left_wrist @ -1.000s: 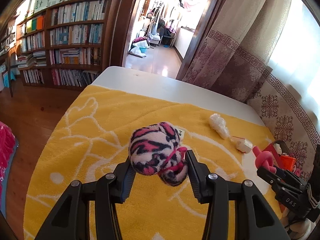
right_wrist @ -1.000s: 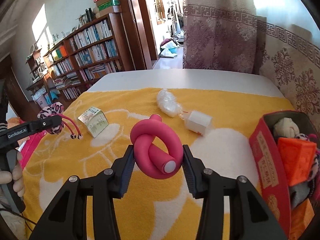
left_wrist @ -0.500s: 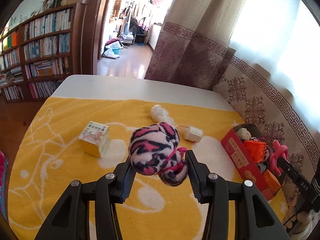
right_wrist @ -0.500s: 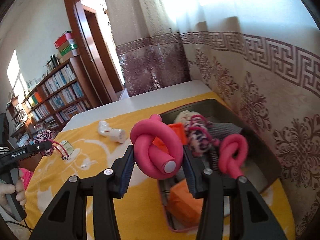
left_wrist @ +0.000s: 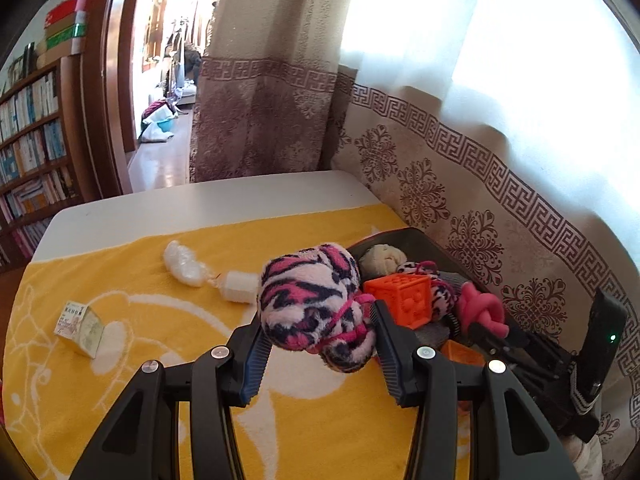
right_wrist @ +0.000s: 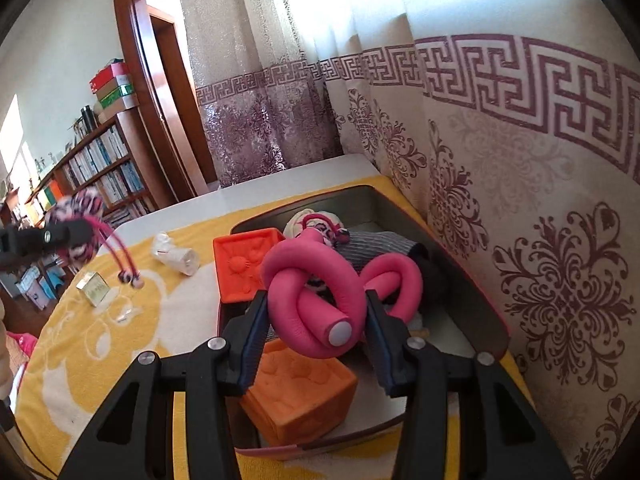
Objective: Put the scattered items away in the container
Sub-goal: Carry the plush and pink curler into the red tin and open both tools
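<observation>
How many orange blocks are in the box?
2 that I can see. One orange block stands at the box's left wall; the other orange block sits at the near end. Toys may hide more.

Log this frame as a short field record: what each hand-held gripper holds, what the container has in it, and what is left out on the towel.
left hand-held gripper: shut on striped plush toy
right hand-held gripper: shut on knotted pink foam roller, above container
container contents: orange cubes, second pink roller, cream ball
left on yellow towel: small box, white bottle, plastic wrap
</observation>
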